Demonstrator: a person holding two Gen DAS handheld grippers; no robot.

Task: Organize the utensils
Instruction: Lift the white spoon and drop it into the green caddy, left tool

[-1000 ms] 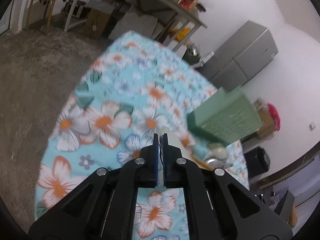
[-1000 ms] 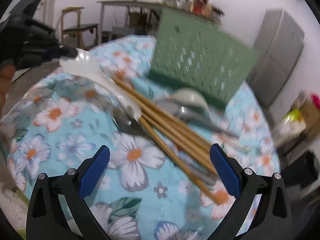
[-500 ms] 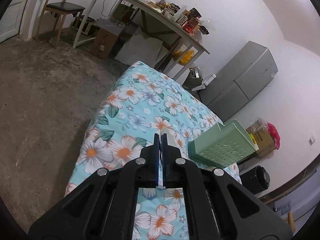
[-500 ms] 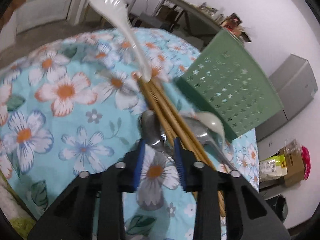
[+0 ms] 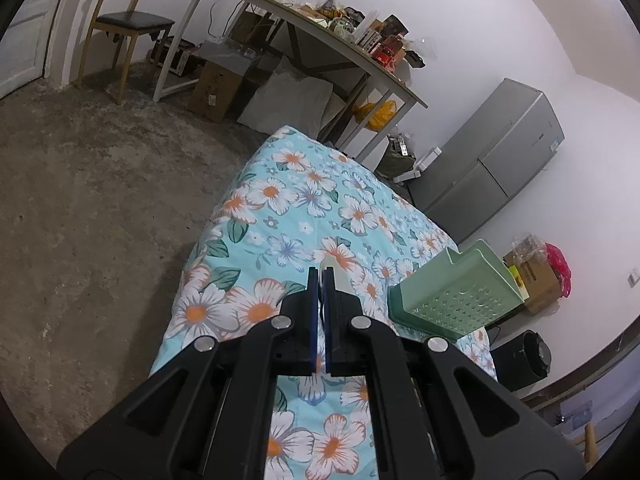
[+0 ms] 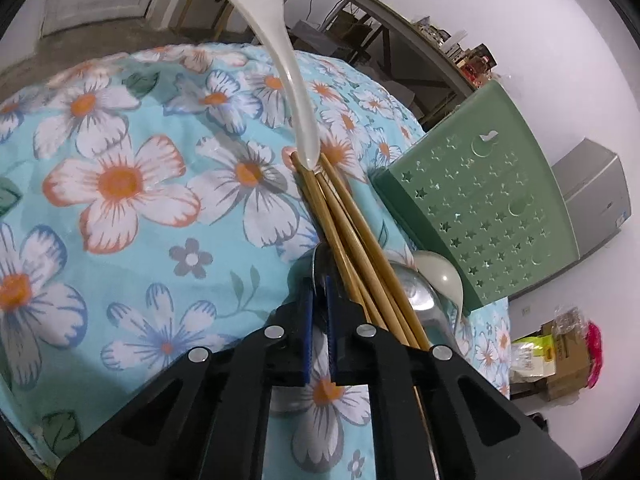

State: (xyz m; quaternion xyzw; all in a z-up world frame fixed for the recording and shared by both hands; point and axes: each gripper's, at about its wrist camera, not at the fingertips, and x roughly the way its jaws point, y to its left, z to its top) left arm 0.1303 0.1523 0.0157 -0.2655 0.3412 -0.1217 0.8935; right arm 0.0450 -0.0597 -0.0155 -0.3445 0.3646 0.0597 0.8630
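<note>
1. Since the earlier frames, your right gripper (image 6: pixel 319 300) has swung from jaws wide apart over the utensil pile to jaws drawn nearly together on the bowl of the shiny stainless-steel spoon (image 6: pixel 318 266). The blue pads sit on either side of its rim, and the grip looks made.

2. Your left gripper (image 5: pixel 320 284) has risen off the cloth. Its jaws are together, clamped on the handle of the white translucent plastic spoon (image 6: pixel 276 40), which now hangs in the air with its tip just above the chopstick ends. In the left wrist view only a pale sliver of it shows past the pads.

3. Item, light bamboo chopsticks (image 6: pixel 352 240): a loose bundle lying on the cloth, running from under the plastic spoon's tip down beside the right gripper. They cross over the steel spoon, so judge that lifting it may drag or scatter them.

4. Item, green plastic basket with star-shaped perforations (image 6: pixel 480 200): it stands tilted on the far side of the pile, just beside the chopsticks. It reads as the likely destination. Nothing can be seen inside it from these views.

5. Item, second steel spoon (image 6: pixel 412 288) and cream ceramic ladle-spoon (image 6: pixel 440 276): they lie against the basket's lower edge, untouched.

6. Item, turquoise floral cloth (image 6: pixel 120 180): covers the work surface.

7. Reading for the task: both of your grippers now hold one spoon each, and no utensil is seen sorted yet. Chopsticks and two spoons remain on the cloth.
</note>
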